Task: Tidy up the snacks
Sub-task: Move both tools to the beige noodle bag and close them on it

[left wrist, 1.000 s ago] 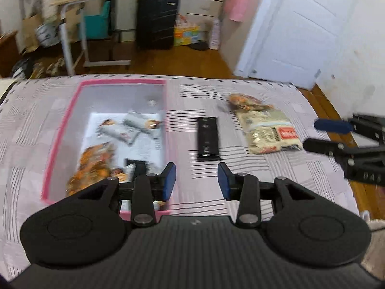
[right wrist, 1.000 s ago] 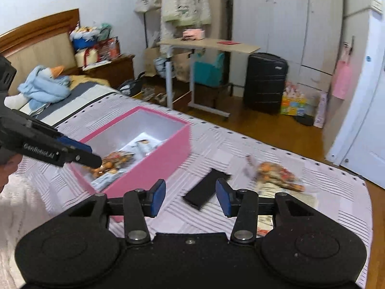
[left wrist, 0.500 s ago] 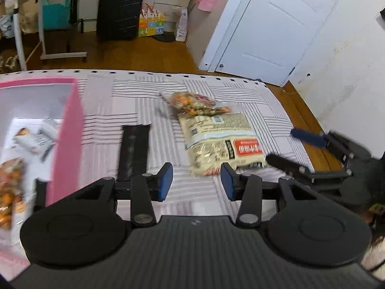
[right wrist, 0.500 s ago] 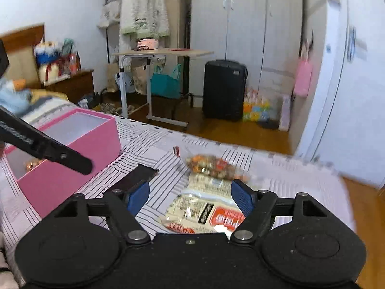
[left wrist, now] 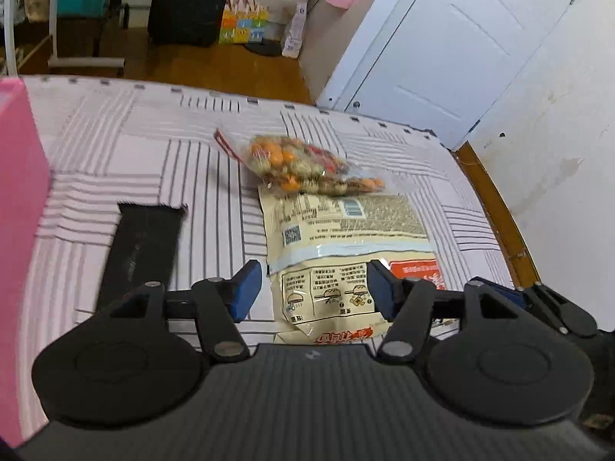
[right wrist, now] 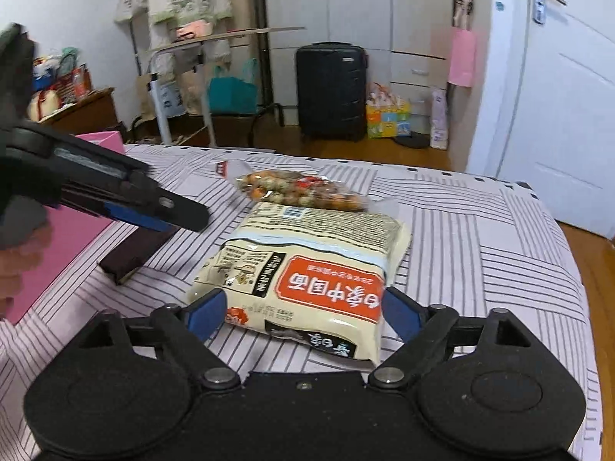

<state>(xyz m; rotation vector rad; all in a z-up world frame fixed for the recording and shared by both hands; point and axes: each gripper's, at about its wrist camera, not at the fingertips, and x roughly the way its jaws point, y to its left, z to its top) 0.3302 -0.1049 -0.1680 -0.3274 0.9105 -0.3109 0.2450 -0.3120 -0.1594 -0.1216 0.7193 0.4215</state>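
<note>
A cream snack bag with a red label (left wrist: 342,249) (right wrist: 311,269) lies on the striped bedspread. A clear bag of mixed nuts (left wrist: 303,165) (right wrist: 300,190) lies just beyond it. A flat black packet (left wrist: 144,246) (right wrist: 134,249) lies to the left. The pink box (left wrist: 19,176) (right wrist: 57,246) stands at the far left. My left gripper (left wrist: 313,288) is open above the cream bag's near end. My right gripper (right wrist: 300,313) is open with its jaws on either side of the cream bag's near edge. The left gripper also shows in the right wrist view (right wrist: 153,211).
The bed's far edge (left wrist: 230,94) drops to a wooden floor. A black suitcase (right wrist: 330,92), a folding table (right wrist: 215,38) and a white door (left wrist: 434,57) stand beyond. The bed's right edge (left wrist: 496,207) is near the cream bag.
Both grippers swung right from the pink box to the cream bag. The right gripper opened wider and closed in on the bag's near edge.
</note>
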